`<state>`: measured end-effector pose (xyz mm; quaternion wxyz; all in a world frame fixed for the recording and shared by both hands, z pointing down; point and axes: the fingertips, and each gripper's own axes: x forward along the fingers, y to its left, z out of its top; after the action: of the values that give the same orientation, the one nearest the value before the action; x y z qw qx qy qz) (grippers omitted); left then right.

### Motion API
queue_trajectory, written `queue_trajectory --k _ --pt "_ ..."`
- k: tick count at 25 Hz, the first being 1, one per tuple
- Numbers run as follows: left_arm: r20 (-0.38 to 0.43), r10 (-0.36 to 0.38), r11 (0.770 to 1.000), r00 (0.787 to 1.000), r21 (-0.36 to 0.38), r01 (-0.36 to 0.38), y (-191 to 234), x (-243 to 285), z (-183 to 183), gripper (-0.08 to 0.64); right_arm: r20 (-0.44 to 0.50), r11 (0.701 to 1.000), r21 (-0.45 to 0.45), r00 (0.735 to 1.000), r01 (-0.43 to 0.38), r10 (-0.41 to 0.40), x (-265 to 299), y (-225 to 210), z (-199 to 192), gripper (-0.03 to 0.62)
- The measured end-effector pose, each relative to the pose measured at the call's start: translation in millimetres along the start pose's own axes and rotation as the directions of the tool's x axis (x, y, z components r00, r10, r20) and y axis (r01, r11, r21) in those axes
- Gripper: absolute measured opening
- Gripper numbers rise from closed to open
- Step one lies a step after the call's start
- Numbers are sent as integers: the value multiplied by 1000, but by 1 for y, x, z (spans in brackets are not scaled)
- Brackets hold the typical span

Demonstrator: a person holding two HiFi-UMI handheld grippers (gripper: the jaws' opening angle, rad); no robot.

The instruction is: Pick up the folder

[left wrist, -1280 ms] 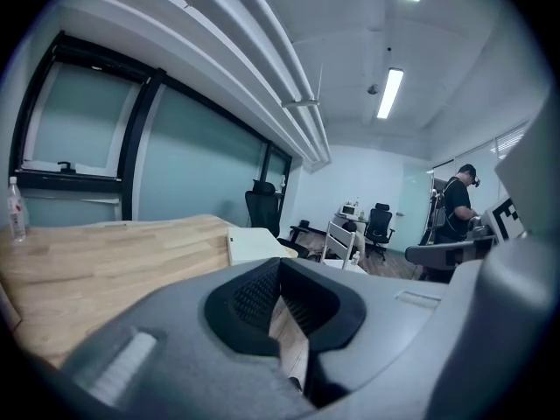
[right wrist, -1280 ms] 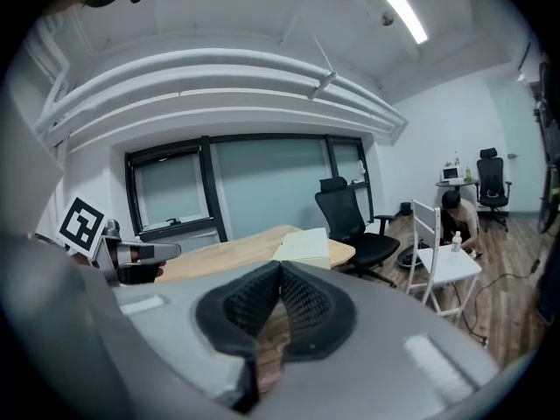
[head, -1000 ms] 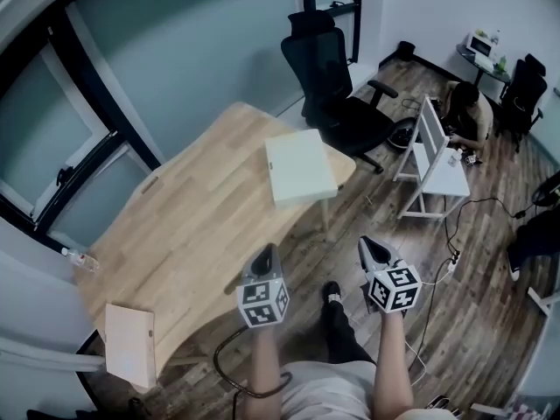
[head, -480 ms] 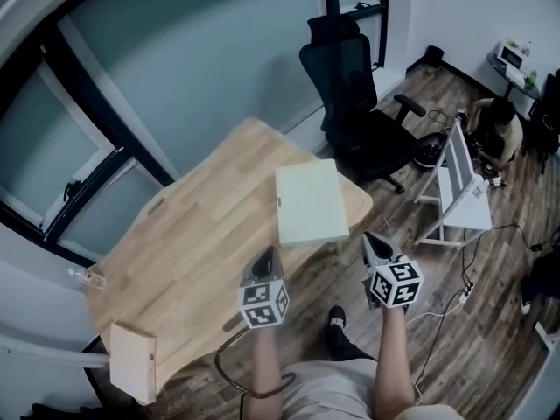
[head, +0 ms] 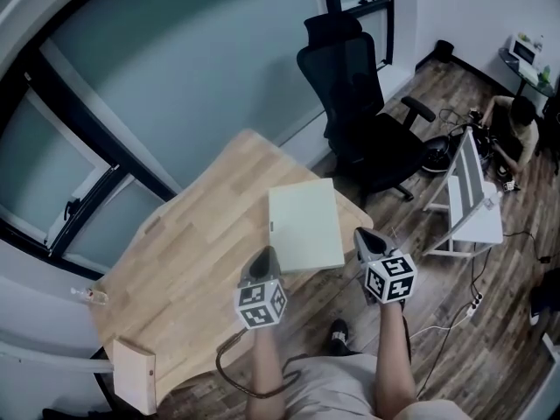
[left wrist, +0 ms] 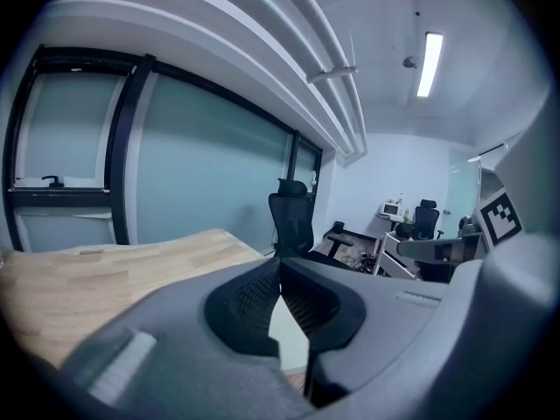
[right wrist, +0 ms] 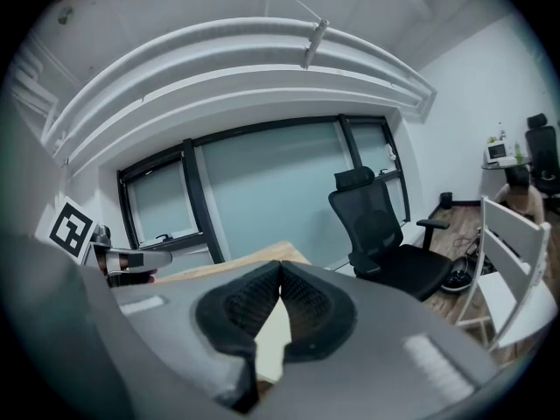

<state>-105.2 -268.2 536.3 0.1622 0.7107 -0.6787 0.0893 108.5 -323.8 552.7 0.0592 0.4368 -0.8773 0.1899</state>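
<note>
A: Where is the pale, flat rectangular folder (head: 304, 227)?
B: It lies flat on the light wooden table (head: 192, 252), at the end nearest the black mesh office chair (head: 363, 121). Its short edge is close to the table's near rim. Nothing holds it.
A: And the two tools?
B: The left gripper (head: 265, 254) is just beside the folder's near left corner, over the tabletop. The right gripper (head: 362, 234) is just off its right edge, by the table's corner. The folder lies between them.
A: Jaws?
B: Pressed together on both. In the left gripper view the ribbed pads (left wrist: 254, 296) meet at their tips with nothing pinched, and the folder shows pale through the gap below them. The right gripper view shows the same: pads (right wrist: 306, 304) tip to tip, empty.
A: Do they touch the folder?
B: From the head view I cannot tell; they look near but apart.
A: Anything else around?
B: A small plywood box (head: 136, 374) sits at the table's near left corner. What may be a clear bottle (head: 90, 296) is beside the left rim. Both are well apart from the folder.
</note>
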Motion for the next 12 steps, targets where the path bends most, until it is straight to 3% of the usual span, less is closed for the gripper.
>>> queue_trajectory --k 12 --pt "-60 6 999 998 -32 -8 -3 40 -4 8 -74 998 69 997 9 -4 19 -43 -24 2"
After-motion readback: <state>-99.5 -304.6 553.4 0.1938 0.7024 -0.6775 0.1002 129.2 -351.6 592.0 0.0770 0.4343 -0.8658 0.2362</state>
